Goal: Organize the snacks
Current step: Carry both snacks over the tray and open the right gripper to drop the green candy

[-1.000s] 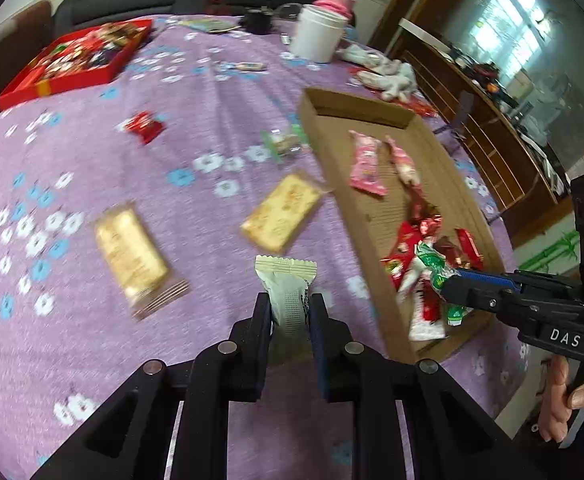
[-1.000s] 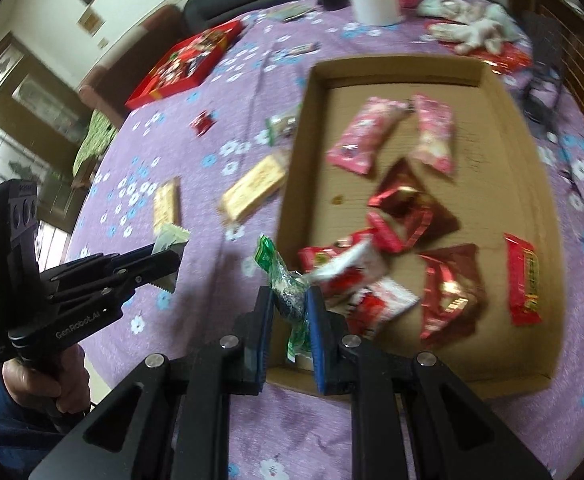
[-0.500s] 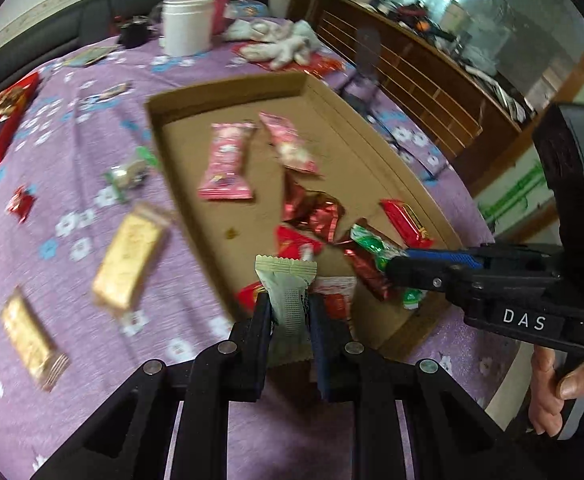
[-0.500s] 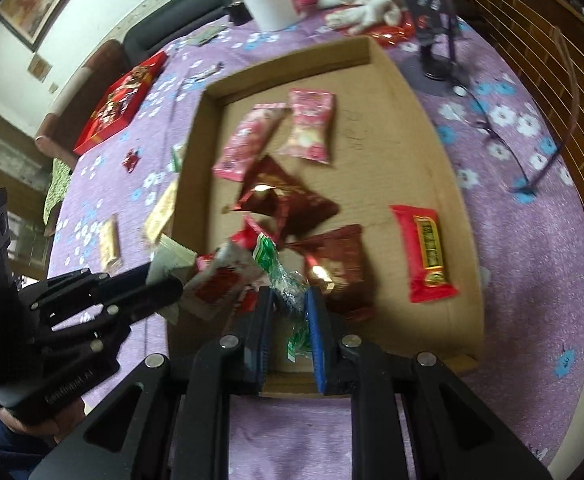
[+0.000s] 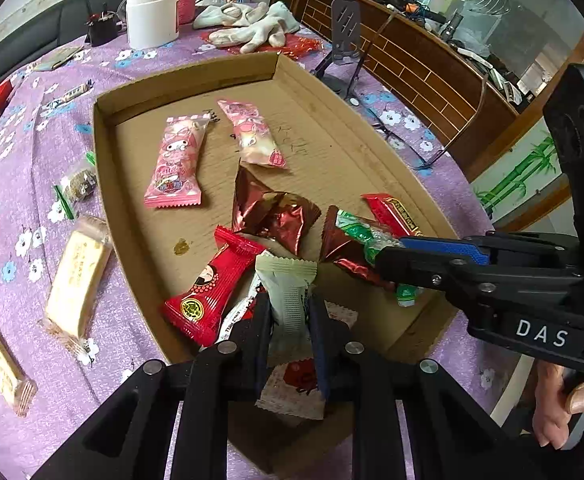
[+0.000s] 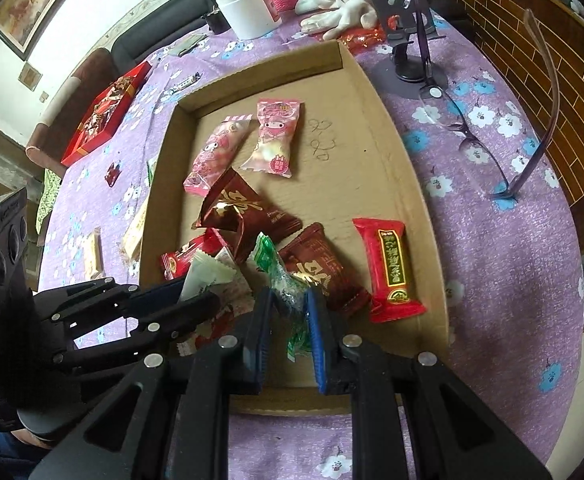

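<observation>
Now I am holding both grippers over the near end of the cardboard tray [image 5: 104,168], a shallow, matte brown box with low folded walls, sitting on a purple cloth [image 5: 24,160] printed with white and blue flowers.

Left of the tray, two flat yellow wafer bars [image 5: 78,276] in clear crinkly film are lying on the cloth. My left gripper [image 5: 290,312] is clamped on a pale cream packet [image 5: 288,284] with saw-tooth ends, and it is now hanging above the tray's near corner, whereas a second ago it was over the bare cloth left of the tray.

Inside the tray, two glossy pink pillow packs [image 5: 176,160] with a cartoon face are lying toward the far wall, crumpled dark red foil pouches [image 5: 272,212] in the middle, and a shiny red bar [image 6: 391,268] with a green and gold label toward the right wall; I cannot read its writing.

My right gripper [image 6: 288,312] is pinching a green and clear twisted wrapper [image 6: 280,276], having come further in over the tray. Its body reads "DAS" in the left view.
</observation>
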